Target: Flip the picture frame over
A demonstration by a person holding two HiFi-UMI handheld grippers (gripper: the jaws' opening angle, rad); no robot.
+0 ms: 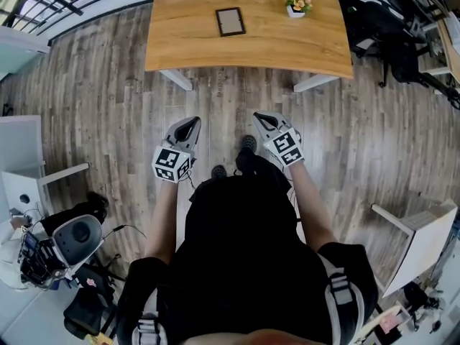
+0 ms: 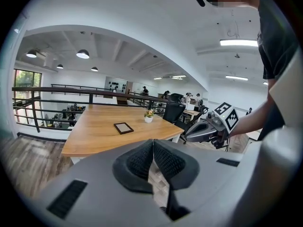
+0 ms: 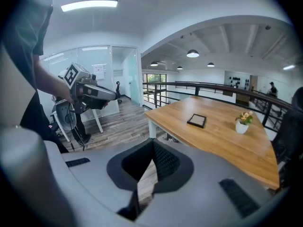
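A small dark-framed picture frame (image 1: 230, 21) lies flat on the wooden table (image 1: 194, 49), well ahead of me; it also shows as the picture frame (image 2: 123, 127) in the left gripper view and the picture frame (image 3: 197, 120) in the right gripper view. My left gripper (image 1: 190, 125) is held over the floor short of the table, shut with nothing in it. My right gripper (image 1: 260, 117) hangs beside it, also shut and holding nothing. Both are far from the frame. The left gripper (image 2: 153, 142) and right gripper (image 3: 152, 142) show their pads meeting at the tips.
A small white pot with flowers (image 1: 297, 6) stands on the table right of the frame. White table legs (image 1: 177, 79) stand below the near edge. Office chairs (image 1: 395, 34) sit at the right, a white desk (image 1: 424, 239) lower right, and gear on the floor (image 1: 68, 246) lower left.
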